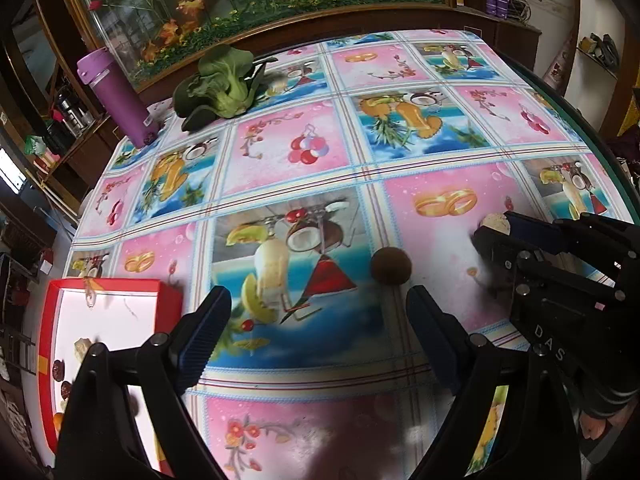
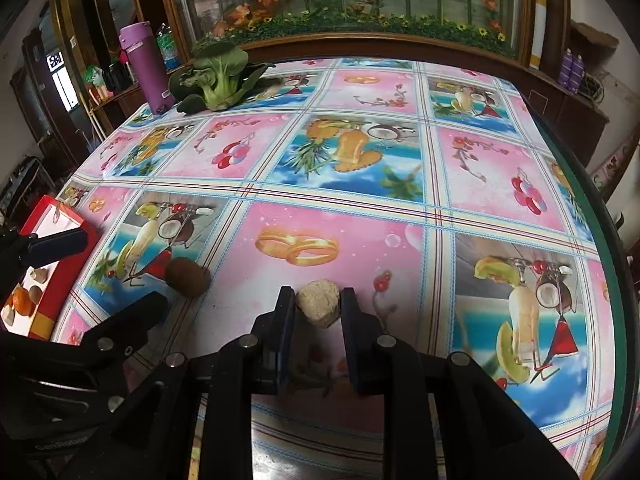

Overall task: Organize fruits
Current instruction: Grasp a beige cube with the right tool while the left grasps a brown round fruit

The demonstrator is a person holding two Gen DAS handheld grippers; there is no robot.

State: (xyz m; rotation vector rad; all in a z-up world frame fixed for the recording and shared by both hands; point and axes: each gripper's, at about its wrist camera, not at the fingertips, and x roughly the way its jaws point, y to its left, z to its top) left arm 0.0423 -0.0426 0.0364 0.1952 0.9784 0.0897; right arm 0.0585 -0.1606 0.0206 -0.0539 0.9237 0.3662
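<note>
A pale, rough-skinned lump of fruit sits between the two fingers of the right gripper, whose pads close in against both its sides, so the right gripper has hold of it low over the tabletop. In the left wrist view the same pale fruit peeks out at the tip of the right gripper, off to the right of the left gripper. A brown kiwi lies on the cloth just ahead of the left gripper, nearer its right finger and apart from it; the left gripper is spread wide and holds nothing. In the right wrist view the kiwi rests to the left of the right gripper, between the two tools. A red box with a white inside stands to the left of the left gripper, holding an orange fruit and several small brown and pale pieces. Far ahead of both grippers, at the tabletop's back edge, lie a head of bok choy and, just left of it, an upright purple bottle.
</note>
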